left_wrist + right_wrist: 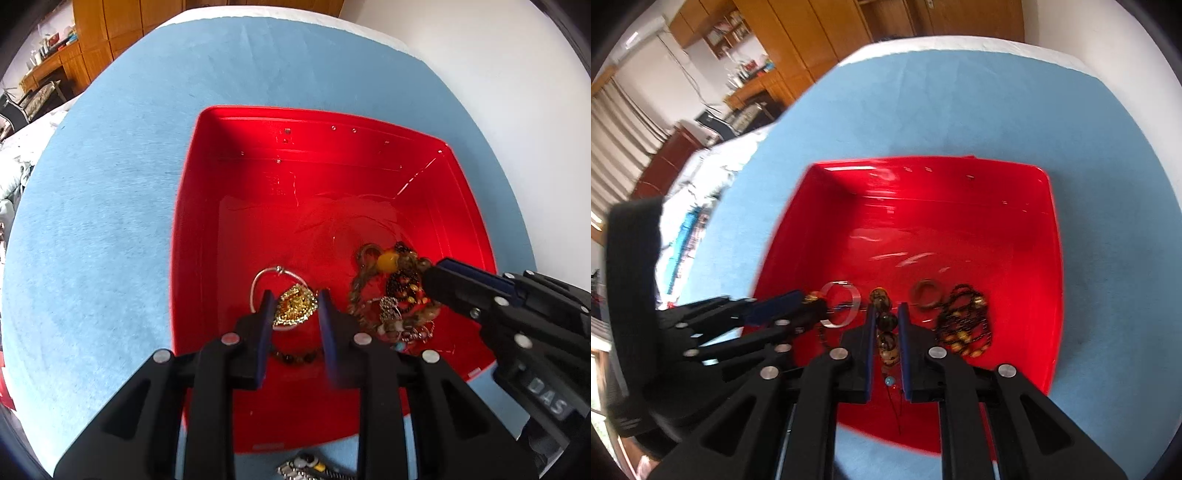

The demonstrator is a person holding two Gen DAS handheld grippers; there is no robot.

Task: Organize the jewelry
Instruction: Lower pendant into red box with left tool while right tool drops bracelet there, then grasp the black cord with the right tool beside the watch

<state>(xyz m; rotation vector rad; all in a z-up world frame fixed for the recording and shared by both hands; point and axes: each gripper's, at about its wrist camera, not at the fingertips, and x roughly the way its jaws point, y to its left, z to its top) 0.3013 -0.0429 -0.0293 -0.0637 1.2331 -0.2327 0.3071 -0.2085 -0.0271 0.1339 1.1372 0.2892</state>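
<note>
A red tray point(192, 229) sits on a blue cloth. Inside lie a gold chain point(295, 306) within a silver bangle point(258, 280), and a tangled heap of beaded jewelry point(399, 295) with a yellow bead. My left gripper point(295, 302) is open, its fingers either side of the gold chain. In the right wrist view my right gripper point(886, 314) hangs over the tray point(1045, 280) with a string of large brown beads point(888, 332) between its narrowly parted fingers; whether they grip it is unclear. A clear bangle point(842, 306), a brown ring point(927, 293) and a dark bead necklace point(964, 325) lie nearby.
The blue cloth point(110, 206) covers a round white table point(480, 74). A small metal piece point(303, 467) lies on the cloth in front of the tray. The left gripper's body point(738, 325) reaches in at the tray's left. Wooden cabinets point(798, 37) stand behind.
</note>
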